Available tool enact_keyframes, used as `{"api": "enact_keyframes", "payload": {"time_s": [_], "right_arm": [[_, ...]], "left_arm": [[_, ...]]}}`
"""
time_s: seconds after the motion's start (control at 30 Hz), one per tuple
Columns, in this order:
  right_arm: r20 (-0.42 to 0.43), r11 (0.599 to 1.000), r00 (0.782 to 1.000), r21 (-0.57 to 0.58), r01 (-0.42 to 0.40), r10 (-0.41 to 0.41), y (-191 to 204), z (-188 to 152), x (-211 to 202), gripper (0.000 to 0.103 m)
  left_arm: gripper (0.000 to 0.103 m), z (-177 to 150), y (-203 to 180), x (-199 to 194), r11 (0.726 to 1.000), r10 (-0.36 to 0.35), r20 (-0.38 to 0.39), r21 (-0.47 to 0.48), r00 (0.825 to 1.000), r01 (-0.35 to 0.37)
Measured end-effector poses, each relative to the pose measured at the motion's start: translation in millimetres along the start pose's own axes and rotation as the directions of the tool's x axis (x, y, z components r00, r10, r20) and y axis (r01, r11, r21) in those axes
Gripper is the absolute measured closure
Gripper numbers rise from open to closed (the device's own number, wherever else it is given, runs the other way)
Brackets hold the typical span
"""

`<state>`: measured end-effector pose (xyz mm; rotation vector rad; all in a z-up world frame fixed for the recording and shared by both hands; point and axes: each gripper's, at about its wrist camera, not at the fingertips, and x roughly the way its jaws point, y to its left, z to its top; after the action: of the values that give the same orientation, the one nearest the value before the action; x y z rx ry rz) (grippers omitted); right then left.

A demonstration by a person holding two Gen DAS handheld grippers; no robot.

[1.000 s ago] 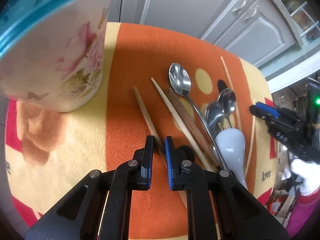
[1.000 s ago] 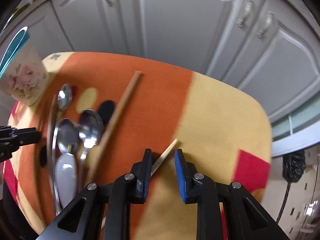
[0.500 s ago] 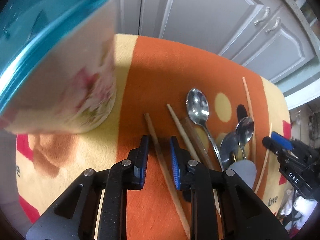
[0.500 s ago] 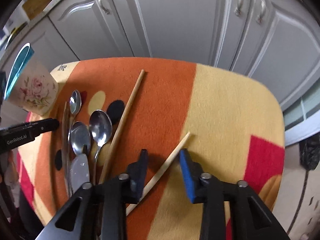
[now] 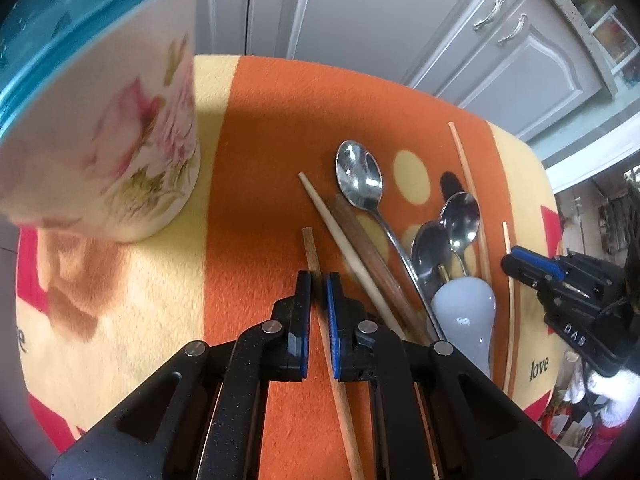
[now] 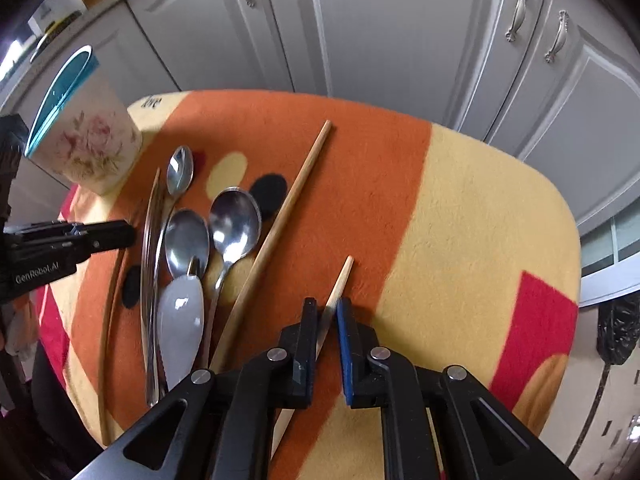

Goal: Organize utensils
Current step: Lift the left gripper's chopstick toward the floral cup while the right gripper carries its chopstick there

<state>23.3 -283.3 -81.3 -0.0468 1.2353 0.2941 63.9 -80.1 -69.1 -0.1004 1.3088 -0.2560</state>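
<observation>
My left gripper (image 5: 318, 280) is shut on a wooden chopstick (image 5: 311, 246) just above the orange and yellow cloth (image 5: 272, 128). The floral holder cup with a teal rim (image 5: 120, 148) stands to its upper left. My right gripper (image 6: 328, 307) is shut on a pale chopstick (image 6: 342, 276) at the cloth's middle. Between the grippers lie steel spoons (image 6: 236, 220), a white ceramic spoon (image 6: 180, 320), a pale chopstick (image 5: 332, 220), a dark chopstick (image 5: 368, 240) and a long chopstick (image 6: 288, 204).
Grey cabinet doors (image 6: 400, 32) stand behind the table. The cloth's right half (image 6: 480, 240) is yellow with a red patch. The left gripper shows in the right wrist view (image 6: 120, 234), and the right gripper in the left wrist view (image 5: 520, 264).
Both grippers have closed onto their chopsticks: the left on the wooden one, the right on the pale one. The left gripper moved back from the cup.
</observation>
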Motion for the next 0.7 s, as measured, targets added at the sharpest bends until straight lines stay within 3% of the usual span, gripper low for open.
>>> {"api": "enact_keyframes", "payload": {"time_s": [0.17, 0.23, 0.5, 0.7], "right_arm": [[0.025, 1.000, 1.000, 0.014, -0.015, 0.015, 4.7, -4.8, 2.6, 0.088], [0.033, 1.000, 0.999, 0.017, -0.015, 0.014, 4.1, -7.4, 1.3, 0.096], [0.152, 0.998, 0.986, 0.009, -0.066, 0.064, 5.2, -27.4, -65.4, 0.097], [0.250, 0.994, 0.962, -0.017, -0.106, 0.107, 17.4, -43.8, -123.5, 0.097]], "left_arm": [[0.097, -1.7, -1.8, -1.3, 1.000, -0.005, 0.002, 0.000, 1.000, 0.005], [0.098, -3.8, -2.7, -7.9, 1.000, -0.026, 0.008, -0.004, 1.000, 0.026], [0.098, -17.3, -3.8, -75.3, 0.995, -0.095, 0.138, 0.046, 0.986, 0.090], [0.099, -32.4, -5.4, -126.2, 0.988, -0.148, 0.221, 0.079, 0.964, 0.134]]}}
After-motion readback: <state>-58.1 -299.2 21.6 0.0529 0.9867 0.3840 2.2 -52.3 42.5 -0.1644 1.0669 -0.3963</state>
